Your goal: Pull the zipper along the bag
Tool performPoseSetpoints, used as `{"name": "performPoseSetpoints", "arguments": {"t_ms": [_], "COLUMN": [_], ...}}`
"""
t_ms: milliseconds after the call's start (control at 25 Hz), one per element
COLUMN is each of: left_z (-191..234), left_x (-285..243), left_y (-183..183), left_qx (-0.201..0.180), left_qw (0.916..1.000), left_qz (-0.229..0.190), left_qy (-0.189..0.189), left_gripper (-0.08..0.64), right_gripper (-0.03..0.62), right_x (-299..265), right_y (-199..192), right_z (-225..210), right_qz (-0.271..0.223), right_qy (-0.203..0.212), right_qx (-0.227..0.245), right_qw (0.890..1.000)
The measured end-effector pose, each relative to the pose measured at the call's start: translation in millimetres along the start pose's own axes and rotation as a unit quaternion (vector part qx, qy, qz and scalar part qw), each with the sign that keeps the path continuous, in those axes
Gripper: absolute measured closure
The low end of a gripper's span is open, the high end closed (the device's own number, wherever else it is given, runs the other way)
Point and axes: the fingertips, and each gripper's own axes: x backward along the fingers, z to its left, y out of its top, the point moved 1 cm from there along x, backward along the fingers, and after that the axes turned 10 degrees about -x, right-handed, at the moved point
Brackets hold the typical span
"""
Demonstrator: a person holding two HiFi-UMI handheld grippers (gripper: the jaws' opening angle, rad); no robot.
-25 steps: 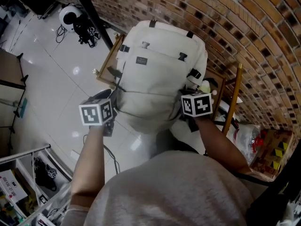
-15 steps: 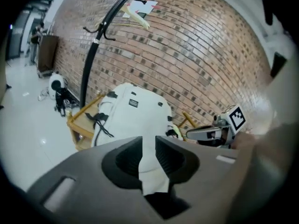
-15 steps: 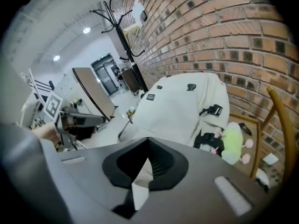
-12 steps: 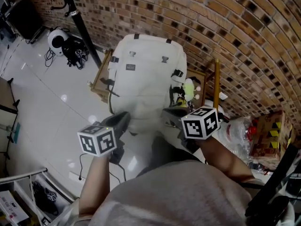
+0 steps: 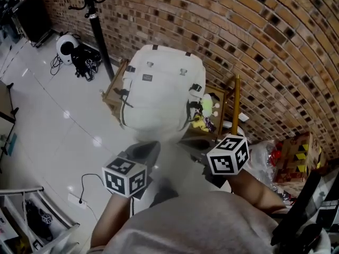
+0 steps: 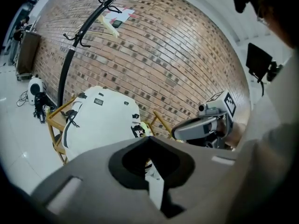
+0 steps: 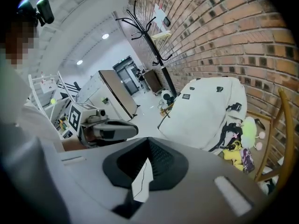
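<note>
A white backpack (image 5: 161, 91) stands upright on a wooden chair against the brick wall; it also shows in the left gripper view (image 6: 100, 120) and the right gripper view (image 7: 205, 113). Both grippers hang in the air well short of it, close to my body. My left gripper (image 5: 144, 150) is at the lower left; its jaws have just been closing and now meet with nothing between them (image 6: 150, 146). My right gripper (image 5: 198, 147) is beside it, jaws together and empty (image 7: 148, 148). I cannot make out the zipper pull from here.
The wooden chair (image 5: 114, 86) holds the bag, with a yellow-green plush toy (image 5: 206, 107) beside it. A black coat stand (image 5: 98, 30) and a round white device (image 5: 66, 44) stand on the tiled floor at the left. Plastic bags (image 5: 275, 152) lie at the right.
Both grippers have drawn back from the backpack toward my body and risen. The left jaws have gone from open to shut. The bag now looks smaller and farther away.
</note>
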Motion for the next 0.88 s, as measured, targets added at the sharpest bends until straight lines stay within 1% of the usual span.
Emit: {"name": "performPoseSetpoints", "arguments": {"t_ms": [120,200,320,400,520,680,800,880], "left_z": [-30,-59,-111,-152,-217,-292,-339,-363], "left_x": [0,1,10,17,32,61,84,98], "left_y": [-13,-28,-55,-74,-103,-135,-161,-170], "left_qx": [-0.006,-0.009,-0.016,-0.021,-0.037,-0.053,-0.054,-0.049], "left_qw": [1.0,0.9998,0.9996,0.9995,0.9989,0.9983,0.9979,0.9979], "left_qz": [0.007,0.015,0.023,0.025,0.028,0.023,0.032,0.033], "left_qy": [-0.002,-0.003,-0.004,-0.004,-0.008,-0.002,0.013,0.027], "left_gripper": [0.558,0.558,0.558,0.558,0.558,0.558,0.558,0.558], "right_gripper": [0.592,0.592,0.592,0.592,0.592,0.592,0.592,0.592], "right_x": [16,32,64,91,133,176,202,220], "right_y": [-20,-43,-94,-134,-190,-249,-293,-313], "right_z": [7,13,25,32,46,70,92,106], "right_qz": [-0.009,-0.017,-0.032,-0.039,-0.052,-0.083,-0.075,-0.068], "right_qy": [0.004,0.011,0.037,0.043,0.038,0.051,0.056,0.057], "right_qx": [0.011,0.01,-0.008,-0.018,-0.003,0.003,0.008,0.01], "right_qw": [1.0,1.0,0.999,0.998,0.998,0.995,0.996,0.996]}}
